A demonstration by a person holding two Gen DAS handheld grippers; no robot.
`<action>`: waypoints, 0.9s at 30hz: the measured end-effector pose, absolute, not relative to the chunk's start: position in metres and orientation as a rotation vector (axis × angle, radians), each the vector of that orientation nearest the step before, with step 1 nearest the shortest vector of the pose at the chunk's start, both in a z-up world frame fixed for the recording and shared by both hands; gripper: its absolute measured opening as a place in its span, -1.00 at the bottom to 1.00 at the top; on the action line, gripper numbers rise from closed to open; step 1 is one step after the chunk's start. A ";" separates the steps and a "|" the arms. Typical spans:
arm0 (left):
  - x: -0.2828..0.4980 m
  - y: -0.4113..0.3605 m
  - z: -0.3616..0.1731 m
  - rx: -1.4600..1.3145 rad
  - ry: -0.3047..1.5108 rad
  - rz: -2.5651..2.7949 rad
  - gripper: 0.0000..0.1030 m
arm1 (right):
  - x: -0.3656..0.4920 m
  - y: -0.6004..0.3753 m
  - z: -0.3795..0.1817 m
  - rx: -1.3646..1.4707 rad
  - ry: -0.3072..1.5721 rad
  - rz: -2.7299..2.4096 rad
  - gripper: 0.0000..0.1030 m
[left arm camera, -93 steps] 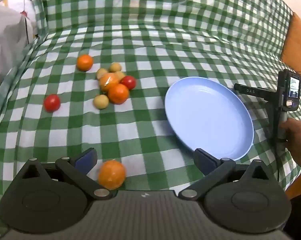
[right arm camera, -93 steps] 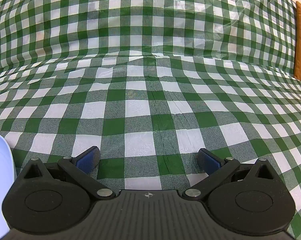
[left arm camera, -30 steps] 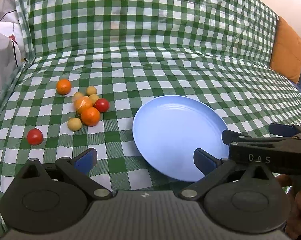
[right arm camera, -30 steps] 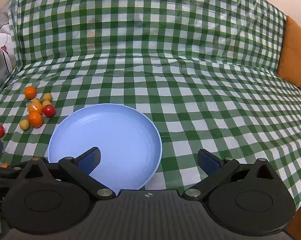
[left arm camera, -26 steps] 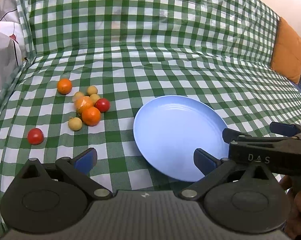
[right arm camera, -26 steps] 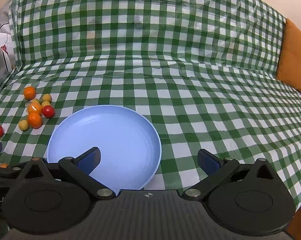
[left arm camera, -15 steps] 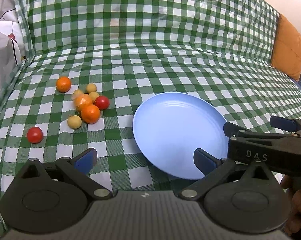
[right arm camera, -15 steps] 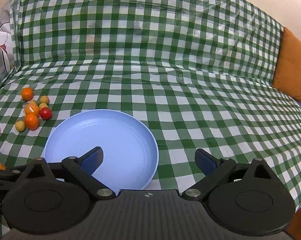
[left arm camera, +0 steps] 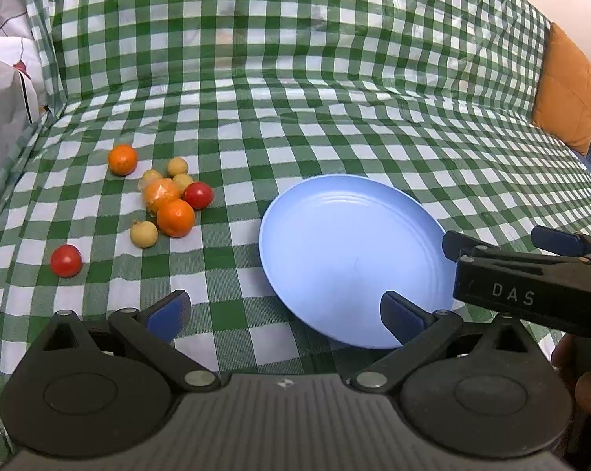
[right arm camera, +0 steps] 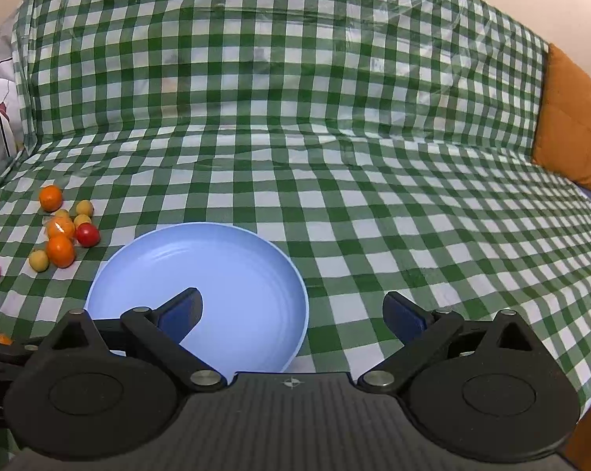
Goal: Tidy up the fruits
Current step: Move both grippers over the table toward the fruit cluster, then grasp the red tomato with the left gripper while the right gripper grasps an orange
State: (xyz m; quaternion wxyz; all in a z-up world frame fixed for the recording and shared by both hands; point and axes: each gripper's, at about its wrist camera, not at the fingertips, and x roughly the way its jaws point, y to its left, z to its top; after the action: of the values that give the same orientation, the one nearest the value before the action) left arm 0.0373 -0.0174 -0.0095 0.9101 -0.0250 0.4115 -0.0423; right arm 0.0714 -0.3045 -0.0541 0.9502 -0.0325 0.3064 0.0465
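An empty light blue plate [left arm camera: 346, 251] lies on the green checked cloth; it also shows in the right wrist view [right arm camera: 232, 274]. To its left lies a cluster of fruit: oranges [left arm camera: 175, 217], small yellow fruits [left arm camera: 143, 234] and a red tomato [left arm camera: 198, 195]; the cluster also shows in the right wrist view [right arm camera: 61, 250]. Another tomato [left arm camera: 65, 260] lies apart at the left. My left gripper [left arm camera: 283, 310] is open and empty, near the plate's front edge. My right gripper [right arm camera: 293, 308] is open and empty over the plate's near right rim; it shows at the right of the left view [left arm camera: 507, 243].
The checked cloth [right arm camera: 334, 157] covers a sofa seat and backrest. An orange cushion [right arm camera: 570, 117] stands at the far right. White bedding [left arm camera: 0, 90] lies at the far left. A small orange fruit [right arm camera: 0, 338] peeks out at the left edge behind the other gripper.
Both grippers have drawn back and risen slightly, so the plate and fruit sit a little farther off. The orange once between my left fingers is out of that view. Both stay open.
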 end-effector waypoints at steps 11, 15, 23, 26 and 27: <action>0.037 -0.020 -0.005 -0.073 0.862 -0.094 0.99 | 0.071 -0.301 -0.053 -0.061 0.631 0.083 0.85; 0.036 -0.023 -0.006 -0.052 0.867 -0.096 0.99 | 0.069 -0.301 -0.053 -0.056 0.630 0.086 0.67; 0.030 0.000 -0.003 -0.062 0.831 -0.050 0.58 | 0.067 -0.296 -0.051 -0.034 0.632 0.126 0.28; 0.032 0.021 -0.003 -0.073 0.867 -0.008 -0.05 | 0.065 -0.287 -0.047 -0.016 0.625 0.172 0.14; 0.034 0.032 -0.003 -0.094 0.885 -0.008 -0.19 | 0.063 -0.283 -0.045 -0.008 0.622 0.194 0.12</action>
State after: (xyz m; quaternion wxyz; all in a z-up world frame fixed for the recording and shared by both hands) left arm 0.0336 0.0324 -0.0031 0.9026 -0.0454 0.4281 -0.0037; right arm 0.0633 -0.2826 -0.0455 0.9474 -0.0041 0.3054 0.0955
